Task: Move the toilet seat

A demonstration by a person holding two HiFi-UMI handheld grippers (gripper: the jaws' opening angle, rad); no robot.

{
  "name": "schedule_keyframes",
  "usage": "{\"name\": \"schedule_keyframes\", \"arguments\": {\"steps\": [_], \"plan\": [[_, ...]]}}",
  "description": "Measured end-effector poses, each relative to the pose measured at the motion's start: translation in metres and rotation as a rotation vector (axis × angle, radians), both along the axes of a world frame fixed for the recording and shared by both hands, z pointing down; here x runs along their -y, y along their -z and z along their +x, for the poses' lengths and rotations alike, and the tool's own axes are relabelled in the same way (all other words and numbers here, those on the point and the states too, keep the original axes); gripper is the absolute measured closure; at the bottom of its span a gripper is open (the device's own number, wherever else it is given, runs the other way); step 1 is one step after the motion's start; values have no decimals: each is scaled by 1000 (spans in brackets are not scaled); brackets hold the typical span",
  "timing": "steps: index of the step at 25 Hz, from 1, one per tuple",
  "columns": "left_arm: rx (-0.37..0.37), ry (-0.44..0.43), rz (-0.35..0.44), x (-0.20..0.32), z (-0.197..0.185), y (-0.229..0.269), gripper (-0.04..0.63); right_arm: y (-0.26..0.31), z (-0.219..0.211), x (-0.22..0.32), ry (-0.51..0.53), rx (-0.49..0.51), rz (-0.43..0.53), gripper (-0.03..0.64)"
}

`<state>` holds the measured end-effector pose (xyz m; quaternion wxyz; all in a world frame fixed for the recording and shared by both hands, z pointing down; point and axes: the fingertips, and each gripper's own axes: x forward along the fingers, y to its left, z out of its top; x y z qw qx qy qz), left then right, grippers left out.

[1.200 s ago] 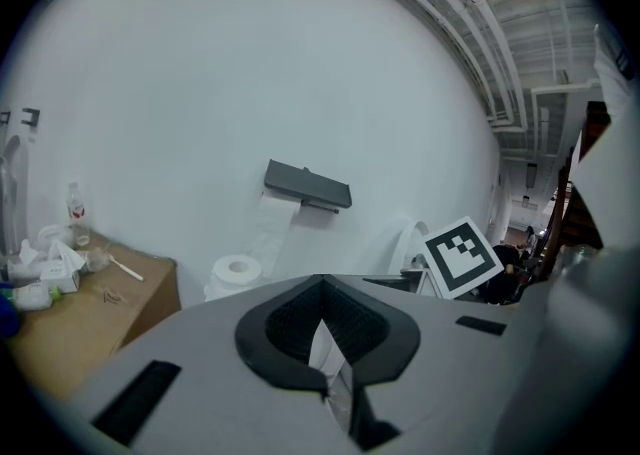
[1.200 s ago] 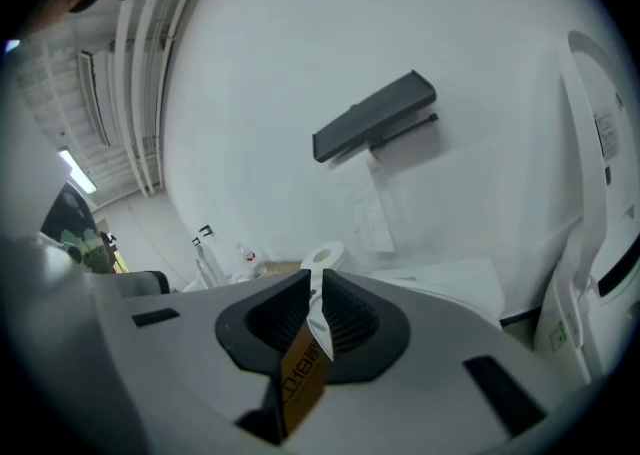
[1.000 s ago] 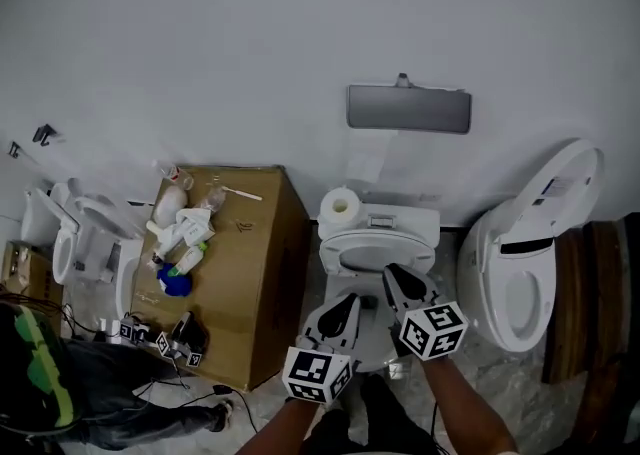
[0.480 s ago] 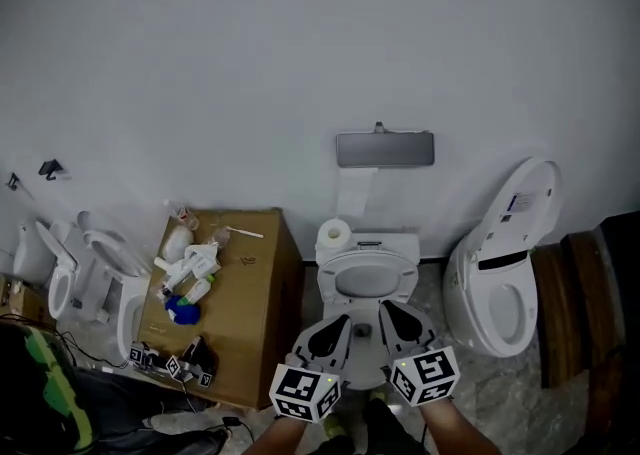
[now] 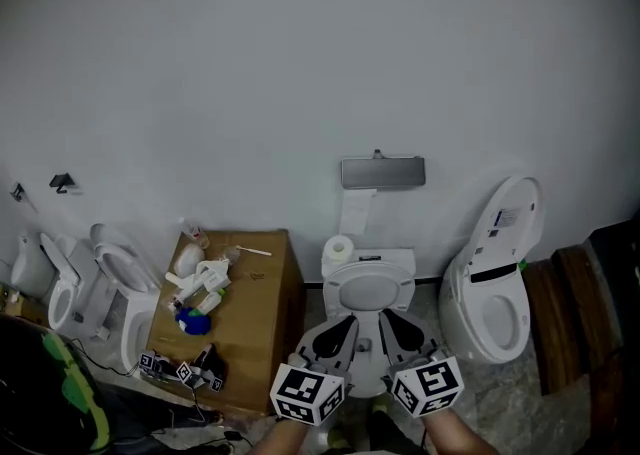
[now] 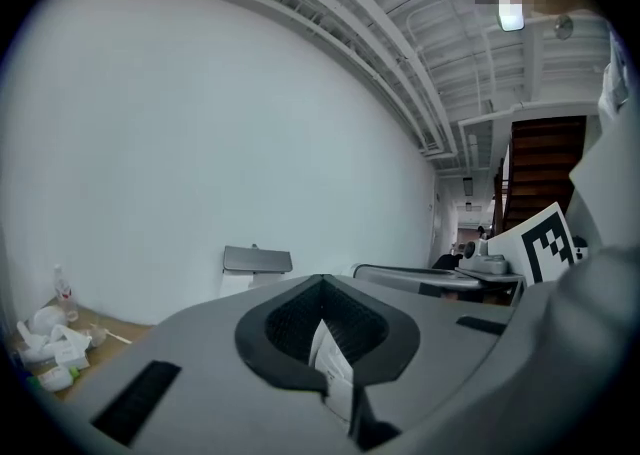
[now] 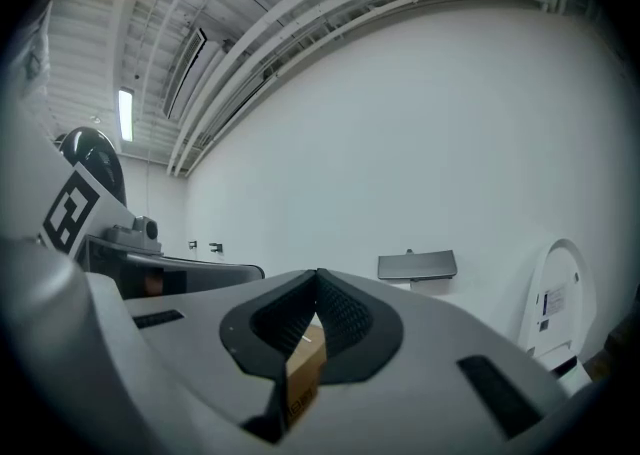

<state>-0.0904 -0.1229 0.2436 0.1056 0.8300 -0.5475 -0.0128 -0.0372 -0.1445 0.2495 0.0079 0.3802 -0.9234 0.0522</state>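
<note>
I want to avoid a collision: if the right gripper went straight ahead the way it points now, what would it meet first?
Probably the white wall, just left of the grey wall box. The right gripper looks shut; depth is unclear.

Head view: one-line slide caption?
Left gripper and right gripper, both shut, poised over the middle toilet front, flanked by a cluttered cardboard box and a lid-up toilet.
</note>
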Motion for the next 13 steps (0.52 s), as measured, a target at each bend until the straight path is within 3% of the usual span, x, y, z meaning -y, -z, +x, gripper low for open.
{"name": "schedule_keyframes", "arguments": {"steps": [13], "plan": [[19, 17, 56, -38, -15, 20, 586, 17, -7, -38, -10, 0, 20, 603]]}}
